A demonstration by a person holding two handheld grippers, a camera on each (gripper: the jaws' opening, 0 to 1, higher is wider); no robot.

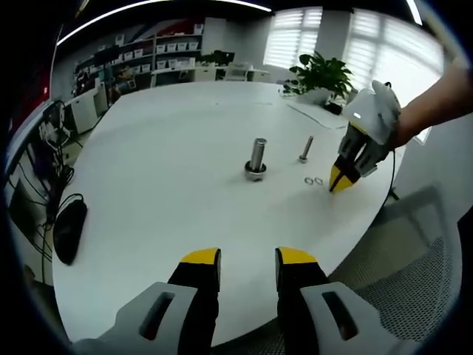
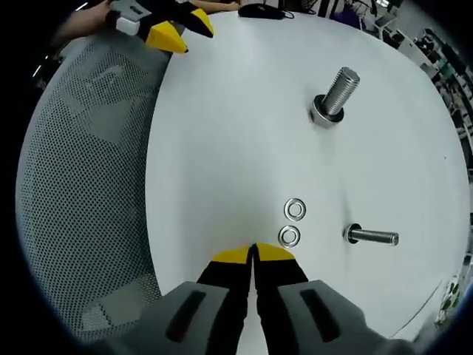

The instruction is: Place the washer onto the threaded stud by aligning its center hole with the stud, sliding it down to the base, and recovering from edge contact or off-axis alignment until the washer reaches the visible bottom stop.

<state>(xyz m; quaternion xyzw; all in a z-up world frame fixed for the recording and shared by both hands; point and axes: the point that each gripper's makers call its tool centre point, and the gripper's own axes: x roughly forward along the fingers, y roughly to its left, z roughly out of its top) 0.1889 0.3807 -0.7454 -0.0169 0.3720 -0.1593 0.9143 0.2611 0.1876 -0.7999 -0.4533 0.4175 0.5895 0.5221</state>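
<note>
A thick threaded stud (image 1: 256,157) (image 2: 336,95) stands upright on a wide base in the middle of the white table (image 1: 170,170). A thinner bolt (image 1: 305,149) (image 2: 371,237) stands to one side of it. Two small metal washers (image 1: 313,180) lie flat side by side, one (image 2: 295,208) just beyond the other (image 2: 289,236). My right gripper (image 2: 253,254) (image 1: 338,180) is shut with nothing in it, its yellow tips just short of the nearer washer. My left gripper (image 1: 248,259) (image 2: 181,29) is open over the table's near edge, far from the studs.
A black mouse (image 1: 69,229) (image 2: 259,10) and cables lie at the table's far-left edge. A grey mesh chair (image 1: 417,251) (image 2: 89,185) stands beside the table's edge under my right gripper. A potted plant (image 1: 323,74) stands at the back.
</note>
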